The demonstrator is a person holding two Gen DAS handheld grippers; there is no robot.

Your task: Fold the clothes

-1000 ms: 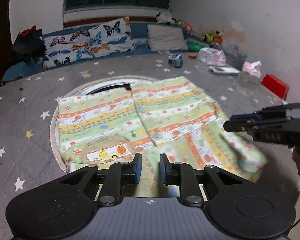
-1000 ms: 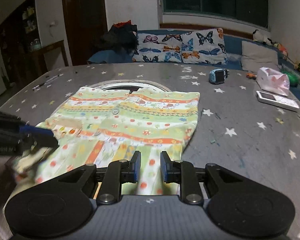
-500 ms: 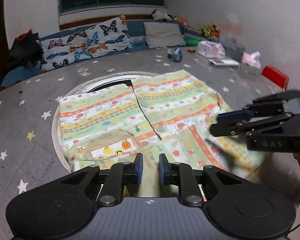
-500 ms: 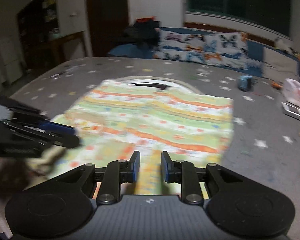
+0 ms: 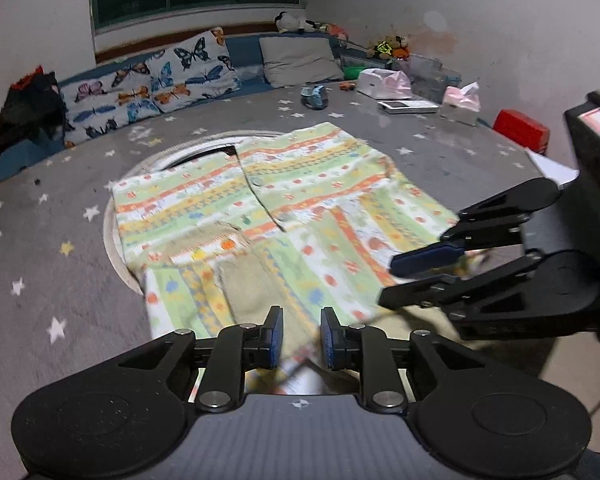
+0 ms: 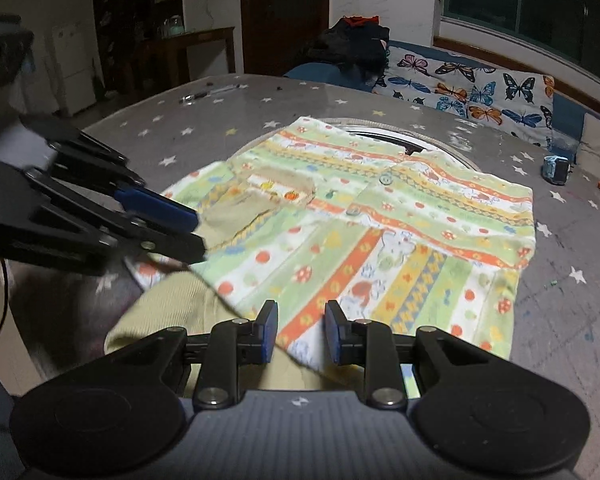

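On the table [image 5: 52, 248], a shirt [image 5: 300, 200]: light, limp, best pinched at its hem; left tool [image 5: 300, 338] and right tool [image 6: 300, 332], jaws just widening, slightly apart, grip nothing.

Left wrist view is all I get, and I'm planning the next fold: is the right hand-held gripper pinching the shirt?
Observer: No. In its own view the right hand-held gripper stands open; the shirt shows through the gap, unpinched.
Operator: Anything on the table beyond my left edge?
Observer: Yes, a pen-like thing lies near the far edge of the table, well apart from the shirt.
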